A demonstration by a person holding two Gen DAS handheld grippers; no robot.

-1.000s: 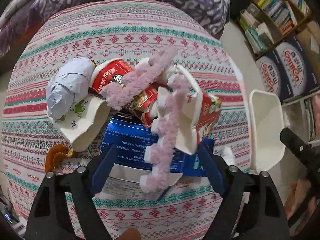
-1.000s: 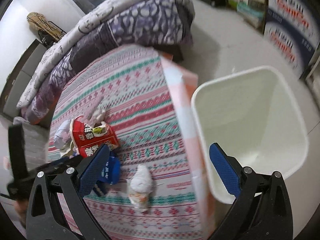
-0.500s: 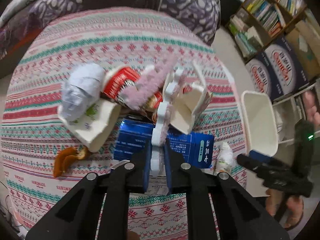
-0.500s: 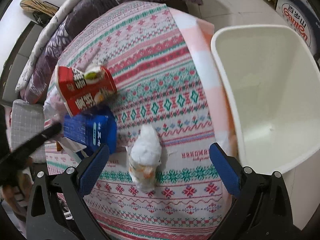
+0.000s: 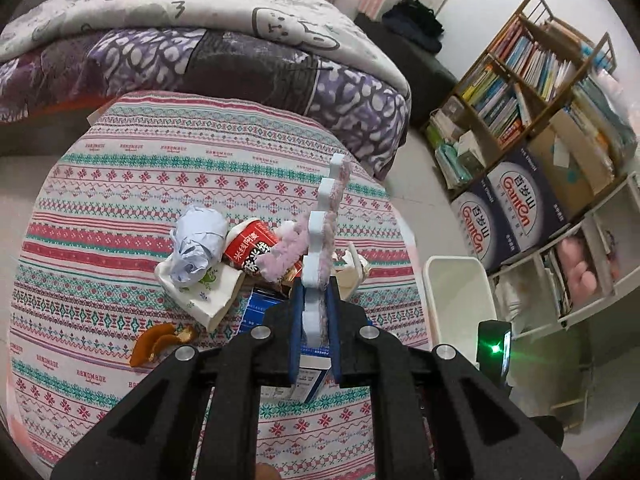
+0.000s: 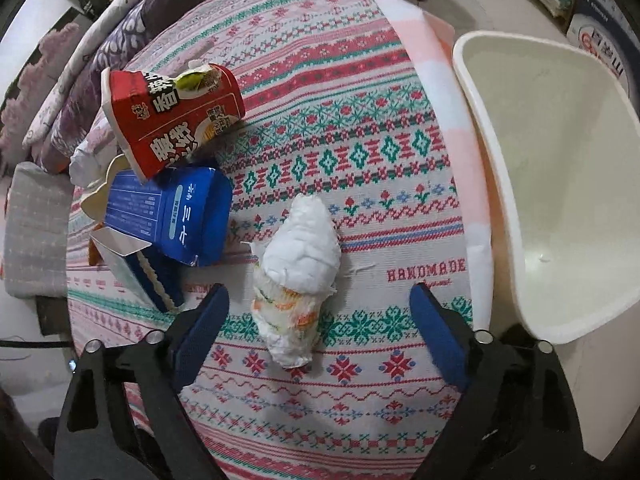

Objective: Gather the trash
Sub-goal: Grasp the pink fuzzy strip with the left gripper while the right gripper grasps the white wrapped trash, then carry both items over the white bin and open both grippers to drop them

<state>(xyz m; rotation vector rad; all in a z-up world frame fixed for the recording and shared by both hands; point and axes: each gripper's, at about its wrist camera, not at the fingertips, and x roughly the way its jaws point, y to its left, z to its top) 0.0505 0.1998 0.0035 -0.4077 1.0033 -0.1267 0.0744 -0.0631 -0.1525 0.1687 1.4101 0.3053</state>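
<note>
Ahead of the left gripper (image 5: 314, 316) a heap of trash crowds the patterned tabletop (image 5: 120, 184): one crumpled paper ball (image 5: 196, 242), one red noodle cup (image 5: 250, 250), one blue carton (image 5: 256, 312), one white paper cup (image 5: 208, 294) and one orange peel (image 5: 154, 344) off to the left of its fingers. The fingers (image 5: 295, 332) are clamped tight on a white foam strip (image 5: 318, 248) with pink fuzz, which stands up between them, raised above the heap. To their right, past the tabletop edge, stands one white bin (image 5: 460, 300), with a bookshelf (image 5: 520, 80) beyond.

The right gripper (image 6: 320, 320) hovers tilted down over the tabletop, fingers (image 6: 438, 332) spread wide and holding nothing. One white wadded wrapper (image 6: 298, 272) lies between them. The cup and carton lie ahead to their left, the bin to their right.
</note>
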